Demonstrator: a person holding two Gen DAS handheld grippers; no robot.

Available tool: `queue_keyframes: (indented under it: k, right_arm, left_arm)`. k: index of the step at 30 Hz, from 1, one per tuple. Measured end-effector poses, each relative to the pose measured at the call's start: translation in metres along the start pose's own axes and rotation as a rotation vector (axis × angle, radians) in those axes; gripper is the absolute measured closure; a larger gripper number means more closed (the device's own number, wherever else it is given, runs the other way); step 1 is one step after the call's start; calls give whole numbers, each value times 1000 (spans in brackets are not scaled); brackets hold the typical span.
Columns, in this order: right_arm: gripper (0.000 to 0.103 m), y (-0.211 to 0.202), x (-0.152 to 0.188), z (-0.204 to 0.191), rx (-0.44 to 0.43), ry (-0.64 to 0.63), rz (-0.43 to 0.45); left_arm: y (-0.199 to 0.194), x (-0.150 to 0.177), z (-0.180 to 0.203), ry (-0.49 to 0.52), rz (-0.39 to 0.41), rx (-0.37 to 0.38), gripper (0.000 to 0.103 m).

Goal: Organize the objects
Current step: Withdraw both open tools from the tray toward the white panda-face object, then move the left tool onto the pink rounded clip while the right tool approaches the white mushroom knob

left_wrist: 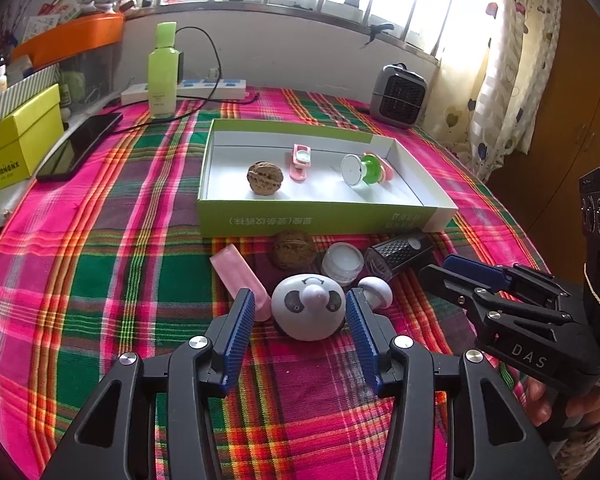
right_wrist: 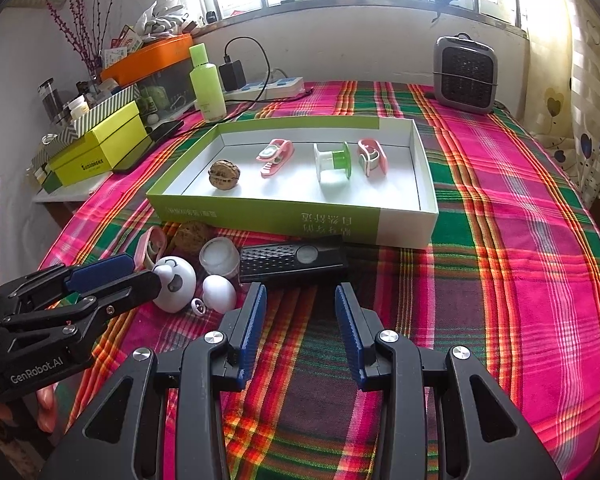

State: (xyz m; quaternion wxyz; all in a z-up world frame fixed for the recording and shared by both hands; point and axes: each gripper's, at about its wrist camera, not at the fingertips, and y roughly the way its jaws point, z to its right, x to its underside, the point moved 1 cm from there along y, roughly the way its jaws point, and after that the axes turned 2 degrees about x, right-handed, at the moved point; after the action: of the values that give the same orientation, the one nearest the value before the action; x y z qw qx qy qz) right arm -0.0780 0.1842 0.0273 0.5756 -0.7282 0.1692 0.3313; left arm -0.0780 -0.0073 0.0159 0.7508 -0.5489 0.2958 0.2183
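Note:
A green and white box (left_wrist: 320,220) (right_wrist: 396,236) on the plaid cloth holds a walnut (left_wrist: 265,178), a pink clip (left_wrist: 301,161), a green and white spool (left_wrist: 360,169) and another pink clip (right_wrist: 371,157). In front of it lie a panda toy (left_wrist: 309,307) (right_wrist: 175,284), a pink piece (left_wrist: 242,276), a second walnut (left_wrist: 293,249), a small clear jar (left_wrist: 342,263), a white egg (right_wrist: 219,293) and a black grater-like box (right_wrist: 292,261). My left gripper (left_wrist: 300,306) is open, its fingers either side of the panda. My right gripper (right_wrist: 300,300) is open and empty, just before the black box.
A green bottle (left_wrist: 163,72), a power strip (left_wrist: 204,89) with cable, a phone (left_wrist: 80,146) and a yellow box (left_wrist: 18,140) stand at the back left. A small grey heater (left_wrist: 398,97) stands at the back right by the curtain.

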Motion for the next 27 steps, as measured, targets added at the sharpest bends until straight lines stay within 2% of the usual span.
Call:
queue_keyframes:
  k: [9, 15, 27]
  right_arm:
    - [65, 3, 1, -2, -5, -6, -10]
    - [65, 4, 1, -2, -8, -6, -10]
    - [65, 4, 2, -3, -4, -7, -11]
  left_arm:
    - [2, -1, -22, -56, -7, -43, 57]
    - [9, -3, -41, -129, -33, -79, 57]
    - [15, -15, -36, -115, -28, -73, 57]
